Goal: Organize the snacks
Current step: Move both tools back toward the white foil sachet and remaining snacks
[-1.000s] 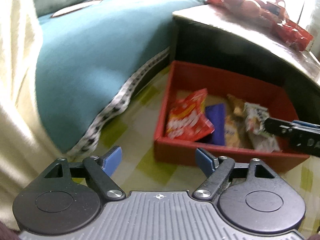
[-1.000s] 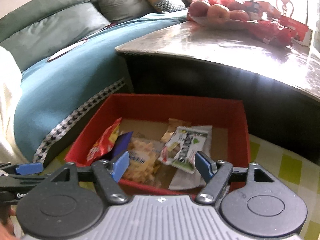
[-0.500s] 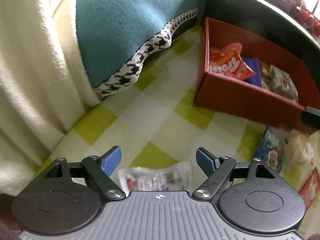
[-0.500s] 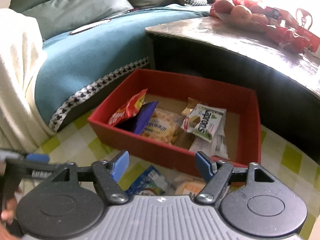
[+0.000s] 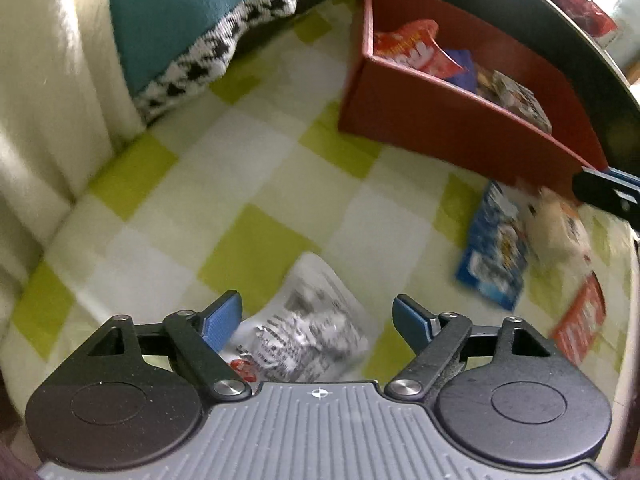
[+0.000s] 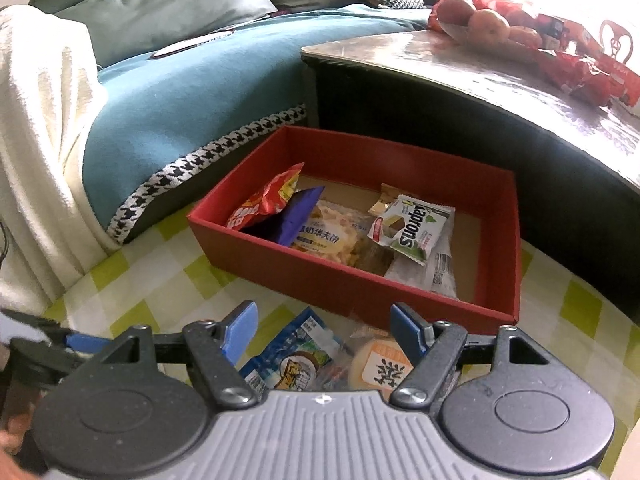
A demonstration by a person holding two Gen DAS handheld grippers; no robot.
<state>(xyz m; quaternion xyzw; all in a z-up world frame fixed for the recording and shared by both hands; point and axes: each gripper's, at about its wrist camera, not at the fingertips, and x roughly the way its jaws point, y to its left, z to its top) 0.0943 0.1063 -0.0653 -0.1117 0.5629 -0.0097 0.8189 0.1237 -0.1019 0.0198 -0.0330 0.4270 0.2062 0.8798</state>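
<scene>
Now that I've pulled both open, empty grippers back from the red cardboard box (image 6: 360, 280), left gripper (image 5: 318, 316) frames the white crinkled packet (image 5: 308, 320) at lower centre, right gripper (image 6: 324, 326) the blue pouch (image 6: 294, 354): next picks.

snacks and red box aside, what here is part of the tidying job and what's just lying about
Part of the job:
red box
white snack packet
blue snack packet
orange-labelled snack
left gripper
right gripper

Just lying about:
teal sofa cover
fruit plate
coffee table

Teal sofa cover (image 6: 192, 92), cream blanket (image 6: 36, 128), checkered floor cloth (image 5: 224, 184), fruit-laden table (image 6: 500, 76).
</scene>
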